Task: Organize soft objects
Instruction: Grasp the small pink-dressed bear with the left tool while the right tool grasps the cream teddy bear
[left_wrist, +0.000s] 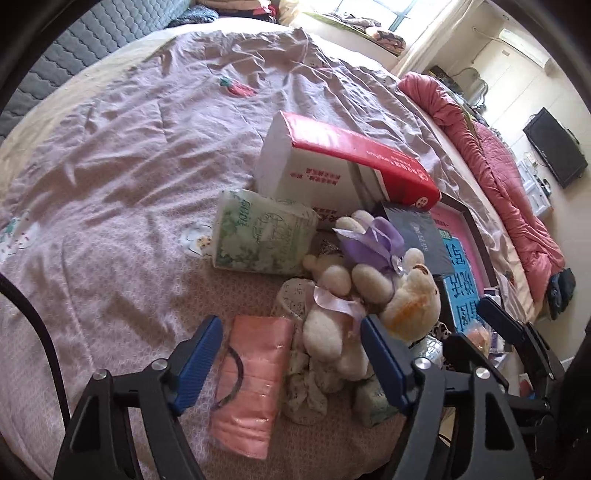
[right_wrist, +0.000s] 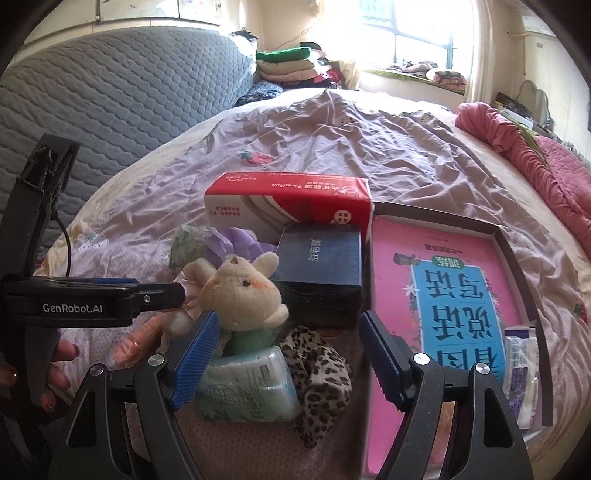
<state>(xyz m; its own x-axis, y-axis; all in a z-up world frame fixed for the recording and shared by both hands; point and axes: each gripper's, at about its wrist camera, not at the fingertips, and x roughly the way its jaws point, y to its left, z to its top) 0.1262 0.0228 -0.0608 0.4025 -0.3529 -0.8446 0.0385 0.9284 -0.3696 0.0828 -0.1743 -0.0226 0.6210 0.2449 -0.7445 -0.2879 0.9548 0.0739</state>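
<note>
A heap of soft things lies on the bed. My left gripper (left_wrist: 291, 362) hangs open just above it, with a pink packet (left_wrist: 251, 380) and a cream plush toy with a pink ribbon (left_wrist: 328, 332) between its blue pads, untouched. Beside it lies a second cream plush (left_wrist: 410, 295) with a purple bow. My right gripper (right_wrist: 290, 358) is open over a green tissue packet (right_wrist: 251, 384) and a leopard-print cloth (right_wrist: 317, 373). In the right wrist view the left gripper (right_wrist: 173, 293) reaches in from the left, next to the plush (right_wrist: 243, 295).
Behind the heap stand a red-and-white tissue box (left_wrist: 343, 162), a green tissue pack (left_wrist: 262, 232) and a dark blue box (right_wrist: 321, 266). A dark tray (right_wrist: 517, 258) at the right holds a pink book. Wrinkled lilac bedding (left_wrist: 147, 166) spreads left and back; a hand (right_wrist: 55, 354) grips the left tool.
</note>
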